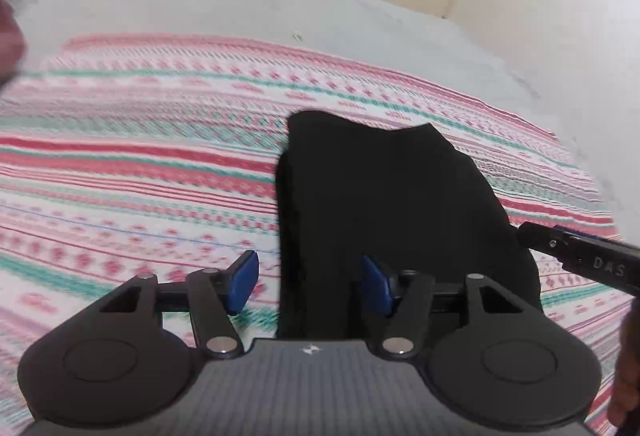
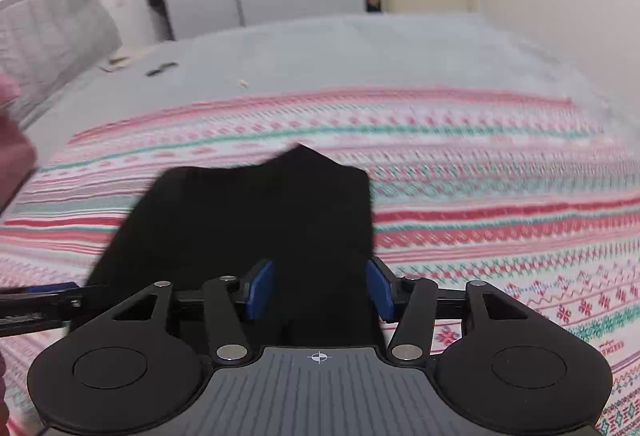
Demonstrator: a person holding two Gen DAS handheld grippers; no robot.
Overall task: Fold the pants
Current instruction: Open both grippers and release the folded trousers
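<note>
1. Right now the black pants lie folded on the striped blanket, at 12 o'clock from both grippers.
2. Left gripper: jaws apart, pads pressing nothing, pants edge below.
3. Right gripper: jaws apart over the pants, not clamped.
4. Grey bedsheet beyond the blanket.

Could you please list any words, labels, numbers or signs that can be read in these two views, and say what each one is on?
"DAS": raised letters on the black body of the right gripper, seen at the right edge of the left wrist view.
Red lettering on the patterned blanket, lower right of the right wrist view: too blurred to read.
A small emblem on the left gripper: a sign, no letters.
</note>
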